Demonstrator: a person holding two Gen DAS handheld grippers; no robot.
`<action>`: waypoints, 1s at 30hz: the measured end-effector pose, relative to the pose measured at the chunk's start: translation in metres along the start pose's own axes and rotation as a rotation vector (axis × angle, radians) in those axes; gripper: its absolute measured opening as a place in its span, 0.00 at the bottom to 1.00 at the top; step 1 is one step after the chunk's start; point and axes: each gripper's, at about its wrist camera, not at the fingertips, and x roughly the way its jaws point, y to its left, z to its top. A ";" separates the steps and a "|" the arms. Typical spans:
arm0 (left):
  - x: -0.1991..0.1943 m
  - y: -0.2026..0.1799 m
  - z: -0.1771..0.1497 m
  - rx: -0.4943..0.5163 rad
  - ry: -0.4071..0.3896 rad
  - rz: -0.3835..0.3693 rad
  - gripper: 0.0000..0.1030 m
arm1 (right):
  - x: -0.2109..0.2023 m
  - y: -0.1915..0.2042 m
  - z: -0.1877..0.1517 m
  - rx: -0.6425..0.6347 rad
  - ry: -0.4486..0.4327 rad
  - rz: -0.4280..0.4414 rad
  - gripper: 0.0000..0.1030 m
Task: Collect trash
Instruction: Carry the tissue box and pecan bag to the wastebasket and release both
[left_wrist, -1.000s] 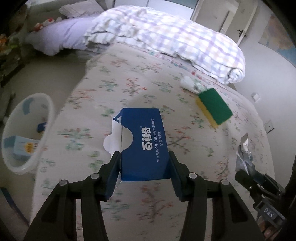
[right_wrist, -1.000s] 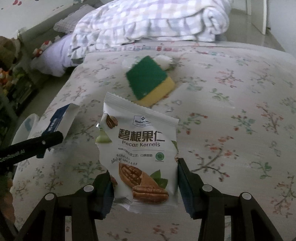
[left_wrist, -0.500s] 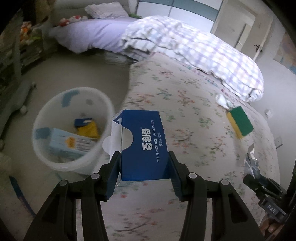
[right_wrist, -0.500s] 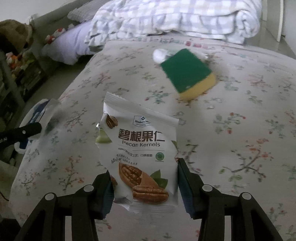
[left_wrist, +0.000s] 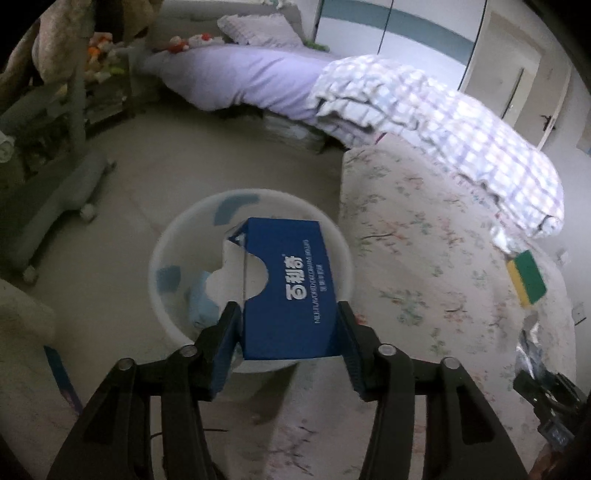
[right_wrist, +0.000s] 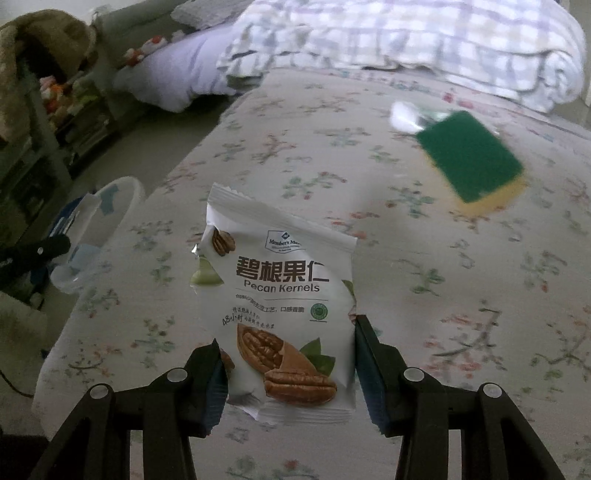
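The blue biscuit box (left_wrist: 288, 291) sits clamped between the two fingers of the left hand-held gripper (left_wrist: 288, 334), its torn white flap pointing left, and it hangs right over the mouth of the white trash bin (left_wrist: 162, 236) on the floor. Inside the bin, a pale blue carton (left_wrist: 201, 302) shows beside the box's edge. The left hand-held gripper points forward and down from beyond the side of the bed (left_wrist: 424, 258), its black fingers pressed flat against both sides of the box.

Over on the other side, the pecan kernels packet (right_wrist: 280, 302) stands upright in the right hand-held gripper (right_wrist: 288, 350), pinched at its lower edges by both fingers. This gripper is held above the flowered bed sheet (right_wrist: 332, 166), aimed across the mattress, and the packet is clear of the fabric. From this view the trash bin (right_wrist: 122, 199) sits off to the left on the floor, just beside the bed, with the left gripper's dark finger (right_wrist: 40, 251) reaching across it.

Further out on the bed, a green and yellow sponge (right_wrist: 472, 158) lies flat, blurred, touching something small and white (right_wrist: 404, 116) just behind it. A checked quilt (right_wrist: 406, 40) is rolled up across the far end, and a lilac pillow (left_wrist: 240, 77) lies beyond it.
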 end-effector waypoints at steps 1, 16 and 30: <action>0.002 0.003 0.002 -0.003 0.015 0.014 0.69 | 0.001 0.004 0.001 -0.006 0.000 0.004 0.51; -0.023 0.064 -0.005 -0.151 0.037 0.256 1.00 | 0.045 0.071 0.032 -0.022 0.024 0.118 0.51; -0.040 0.116 0.005 -0.296 -0.036 0.333 1.00 | 0.117 0.169 0.079 -0.102 0.067 0.230 0.54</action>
